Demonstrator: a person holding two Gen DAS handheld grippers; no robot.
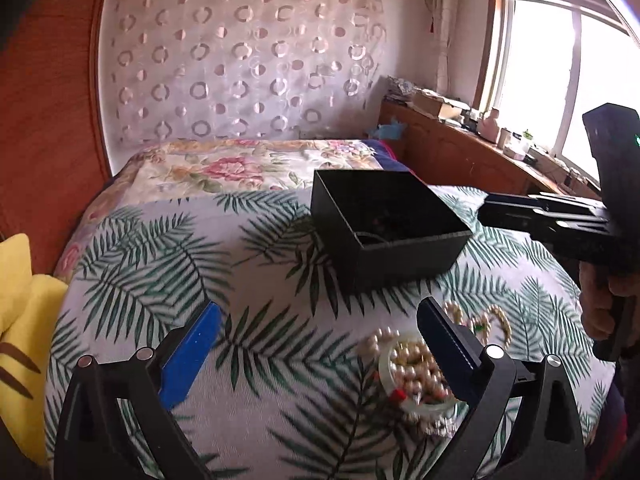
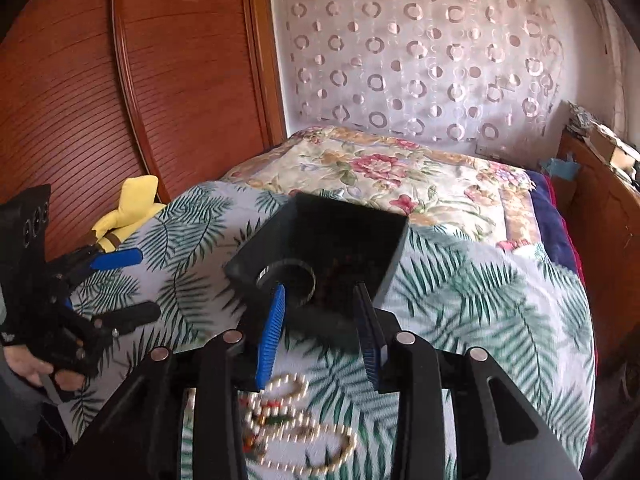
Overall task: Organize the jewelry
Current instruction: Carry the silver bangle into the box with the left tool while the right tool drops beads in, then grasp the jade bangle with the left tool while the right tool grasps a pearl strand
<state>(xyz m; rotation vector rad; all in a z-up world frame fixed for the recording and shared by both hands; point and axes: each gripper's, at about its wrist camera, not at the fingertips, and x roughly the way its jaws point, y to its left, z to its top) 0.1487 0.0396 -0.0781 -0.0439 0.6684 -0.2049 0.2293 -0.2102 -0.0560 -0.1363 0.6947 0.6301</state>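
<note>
two handheld grippers work over a bed spread with a palm-leaf print sheet (image 1: 224, 264), where one open, square-sided black box (image 1: 384, 224) of matte material sits on the fabric, with dark, indistinct items and a ring shape on its floor. the left gripper (image 1: 320, 344) hovers with its two blue-padded fingers spread wide and empty, just left of a loose pile of jewelry (image 1: 416, 372): round cream pearl beads, one pale translucent bangle and small red and green accents, though blur defeats any bead or strand count. the right gripper (image 2: 320, 332) points into the box's near side, its two ribbed blue fingers set moderately apart and gripping nothing, with a looped pearl strand (image 2: 304, 432) lying on the sheet beneath it. beyond, one floral quilt (image 2: 384, 176) covers the far bed; one yellow plush toy (image 2: 128, 208) rests against the slatted wooden wardrobe (image 2: 120, 80).
</note>
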